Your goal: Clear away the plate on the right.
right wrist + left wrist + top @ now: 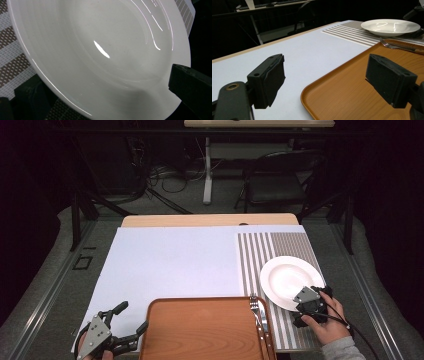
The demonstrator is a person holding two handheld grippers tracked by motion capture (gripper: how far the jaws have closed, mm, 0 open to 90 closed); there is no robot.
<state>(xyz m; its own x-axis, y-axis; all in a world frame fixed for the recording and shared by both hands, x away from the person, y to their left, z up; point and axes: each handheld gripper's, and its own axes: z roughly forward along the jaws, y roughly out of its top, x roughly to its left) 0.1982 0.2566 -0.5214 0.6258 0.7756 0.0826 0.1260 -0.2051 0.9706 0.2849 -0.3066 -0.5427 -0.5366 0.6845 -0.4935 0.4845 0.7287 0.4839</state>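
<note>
Your right tool (311, 306) sits at the near rim of the white plate (285, 281), which rests on the striped placemat (272, 247) along the right edge of the tabletop (200, 221). In the right gripper view one black jaw lies over the rim at the lower right and the other shows dark beneath the rim at the lower left, so the plate's (100, 50) edge stands between them; whether the jaws are pressed onto the rim or only flank it cannot be told. Your right hand (327, 322) wraps the tool's body, with a grey sleeve (342, 350) at the near edge.

Your left tool (121, 326) is at the near left corner of the tabletop, on the pale blue mat (170, 265), its jaws spread wide and holding nothing. In the left gripper view the left jaw hangs above the pale mat (312, 50) and the right jaw above the wooden tray (352, 87), with the tray's left rim between them.

The wooden tray (200, 330) lies at the middle of the near edge, beside the plate. A fork (257, 312) lies along the tray's right side, tines toward the far edge; in the left gripper view the fork (397, 45) lies between the plate (390, 26) and the tray's floor
</note>
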